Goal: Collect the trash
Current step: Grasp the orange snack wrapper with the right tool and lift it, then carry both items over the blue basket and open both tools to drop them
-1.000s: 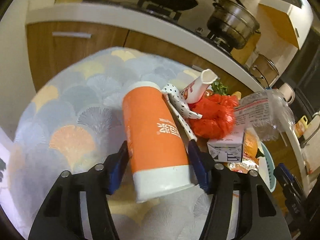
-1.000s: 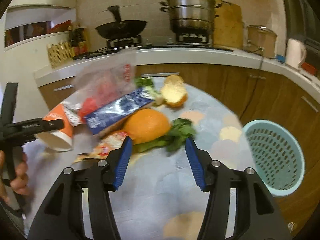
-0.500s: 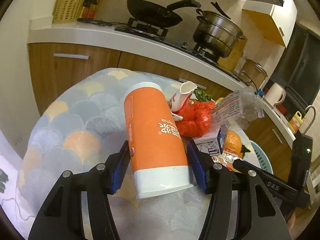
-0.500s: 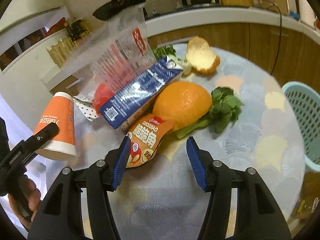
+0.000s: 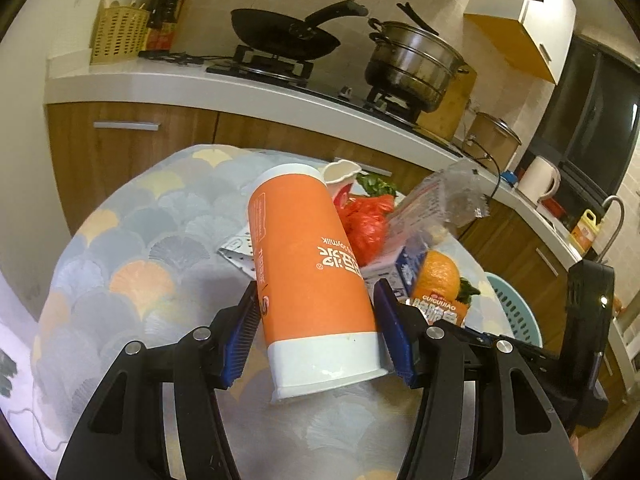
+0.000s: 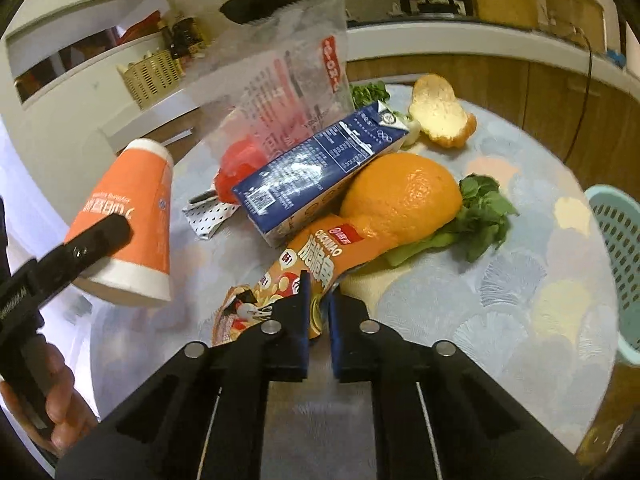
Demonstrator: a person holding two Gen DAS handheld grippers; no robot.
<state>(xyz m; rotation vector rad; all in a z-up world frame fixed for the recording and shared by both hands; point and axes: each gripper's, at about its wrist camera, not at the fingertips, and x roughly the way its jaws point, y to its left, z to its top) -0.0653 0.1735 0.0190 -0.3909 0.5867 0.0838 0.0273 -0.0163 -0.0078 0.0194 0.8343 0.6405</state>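
Observation:
My left gripper (image 5: 316, 320) is shut on an orange paper cup (image 5: 308, 276) and holds it tilted above the round table; the cup also shows in the right wrist view (image 6: 128, 224). My right gripper (image 6: 319, 312) is shut on the edge of an orange snack wrapper (image 6: 304, 272) lying on the table. Behind the wrapper lie a blue milk carton (image 6: 320, 168), an orange peel (image 6: 400, 200), a clear plastic bag (image 6: 280, 72), a red plastic bag (image 5: 366, 220) and a dotted paper scrap (image 6: 208, 216).
A light blue mesh basket (image 6: 616, 264) stands at the table's right edge. Green leaves (image 6: 480, 216) and a second peel piece (image 6: 440, 112) lie on the patterned tablecloth (image 6: 520, 300). A kitchen counter with a stove, pan (image 5: 288, 36) and pot (image 5: 412, 64) runs behind the table.
My right gripper has moved down to the snack wrapper and shut on it. My left gripper has lifted the orange cup a little and kept hold of it.

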